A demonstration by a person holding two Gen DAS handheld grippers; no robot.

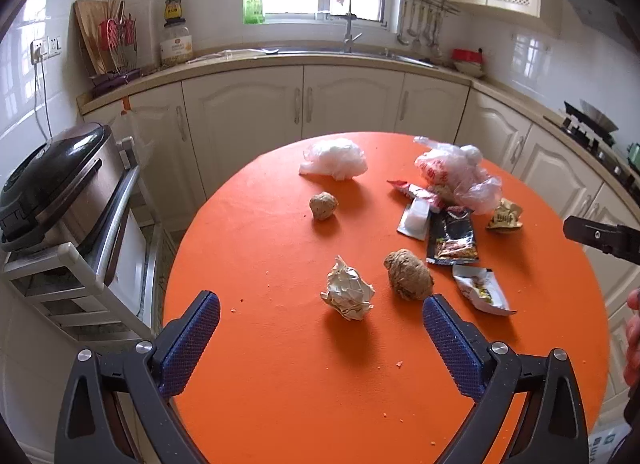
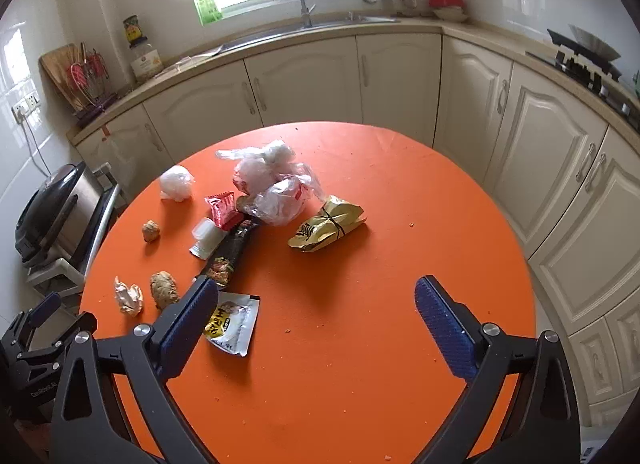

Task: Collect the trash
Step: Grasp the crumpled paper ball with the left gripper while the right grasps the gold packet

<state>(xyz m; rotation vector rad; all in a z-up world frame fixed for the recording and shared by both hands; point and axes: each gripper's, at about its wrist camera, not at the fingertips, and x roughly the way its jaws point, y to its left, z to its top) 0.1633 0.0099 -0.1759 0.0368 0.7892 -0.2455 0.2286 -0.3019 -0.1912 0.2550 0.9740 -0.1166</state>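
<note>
Trash lies scattered on a round orange table [image 1: 280,384] [image 2: 360,364]. In the left wrist view my left gripper [image 1: 322,306] stands open just short of a crumpled white paper ball [image 1: 348,290], with a large brown lump [image 1: 409,274] beside its right finger. Farther off lie a small brown lump [image 1: 323,205], a white plastic wad [image 1: 335,158], a clear bag [image 1: 456,172], a black wrapper [image 1: 454,238] and a white packet [image 1: 482,290]. In the right wrist view my right gripper [image 2: 316,292] is open and empty above bare table, the white packet [image 2: 232,322] by its left finger, a gold wrapper [image 2: 328,226] beyond.
Cream kitchen cabinets [image 1: 304,100] and a counter with a sink [image 1: 348,50] curve behind the table. An electric grill [image 1: 56,188] on a white rack stands left of the table. A stove [image 2: 588,60] sits at the right. A person's hand [image 1: 632,336] shows at the left view's right edge.
</note>
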